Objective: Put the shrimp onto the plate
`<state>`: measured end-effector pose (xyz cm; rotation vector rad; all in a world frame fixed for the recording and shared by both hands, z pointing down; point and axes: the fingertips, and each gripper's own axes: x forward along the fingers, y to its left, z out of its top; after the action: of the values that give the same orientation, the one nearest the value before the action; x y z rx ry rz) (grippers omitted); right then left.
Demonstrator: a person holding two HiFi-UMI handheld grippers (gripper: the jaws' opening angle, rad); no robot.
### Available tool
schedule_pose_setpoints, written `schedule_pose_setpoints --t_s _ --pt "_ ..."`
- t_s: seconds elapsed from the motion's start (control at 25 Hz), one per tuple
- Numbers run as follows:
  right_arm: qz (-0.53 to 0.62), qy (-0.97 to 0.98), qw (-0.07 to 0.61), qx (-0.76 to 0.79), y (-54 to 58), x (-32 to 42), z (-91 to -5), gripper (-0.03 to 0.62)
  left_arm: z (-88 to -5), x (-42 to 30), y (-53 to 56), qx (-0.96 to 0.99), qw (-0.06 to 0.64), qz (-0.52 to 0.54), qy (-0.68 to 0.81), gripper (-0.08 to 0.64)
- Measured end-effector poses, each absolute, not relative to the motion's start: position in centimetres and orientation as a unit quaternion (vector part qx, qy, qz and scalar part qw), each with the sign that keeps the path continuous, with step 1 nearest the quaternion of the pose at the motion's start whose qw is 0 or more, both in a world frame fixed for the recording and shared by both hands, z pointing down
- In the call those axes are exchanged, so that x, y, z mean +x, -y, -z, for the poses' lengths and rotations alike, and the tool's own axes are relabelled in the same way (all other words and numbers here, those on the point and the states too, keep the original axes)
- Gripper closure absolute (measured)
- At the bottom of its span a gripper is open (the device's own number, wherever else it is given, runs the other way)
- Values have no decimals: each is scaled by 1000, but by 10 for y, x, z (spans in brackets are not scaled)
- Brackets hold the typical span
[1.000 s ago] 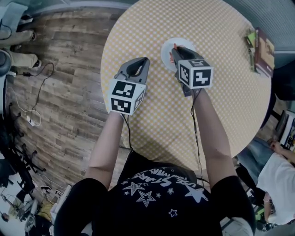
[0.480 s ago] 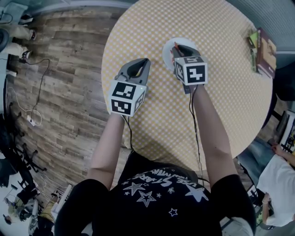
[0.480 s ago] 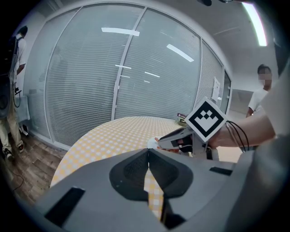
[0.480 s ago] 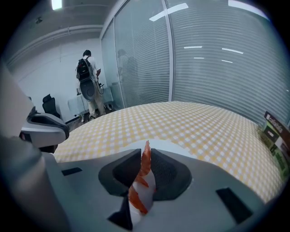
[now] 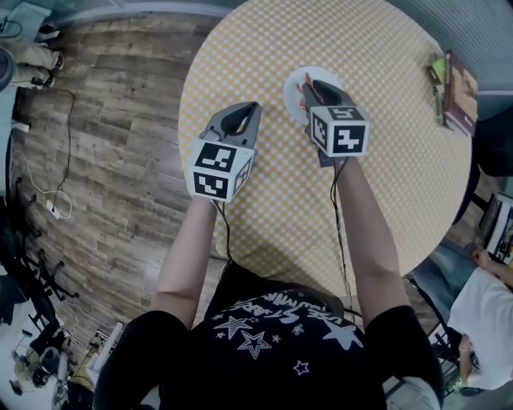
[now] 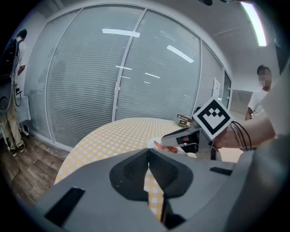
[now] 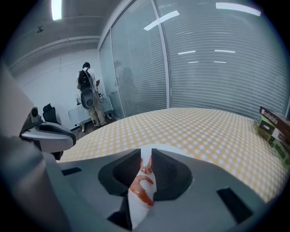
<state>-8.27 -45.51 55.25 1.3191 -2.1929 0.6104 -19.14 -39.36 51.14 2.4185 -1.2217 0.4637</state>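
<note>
A round tabletop under a yellow-and-white checked cloth stands on a plank floor in a room walled with glass and closed blinds, lit by ceiling strip lights. The right tongs are closed down to a narrow gap on an orange shrimp, holding it over a white plate near the middle of the cloth. The left tongs, to the plate's left, have their jaws pressed together with nothing between them. At the tabletop's far right edge lie what appear to be small boxes or books. Cables trail across the floor at left.
</note>
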Motion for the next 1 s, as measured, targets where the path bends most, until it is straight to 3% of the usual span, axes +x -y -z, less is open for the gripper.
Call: schedule_pose_setpoints --t_s 0.28,1.0 --pt "-249 813 188 491 430 -76 -521 520 -496 -187 375 865 185 -164 437 552" --pt "-223 868 132 424 300 -47 -448 529 -433 -148 246 848 146 -144 489 551"
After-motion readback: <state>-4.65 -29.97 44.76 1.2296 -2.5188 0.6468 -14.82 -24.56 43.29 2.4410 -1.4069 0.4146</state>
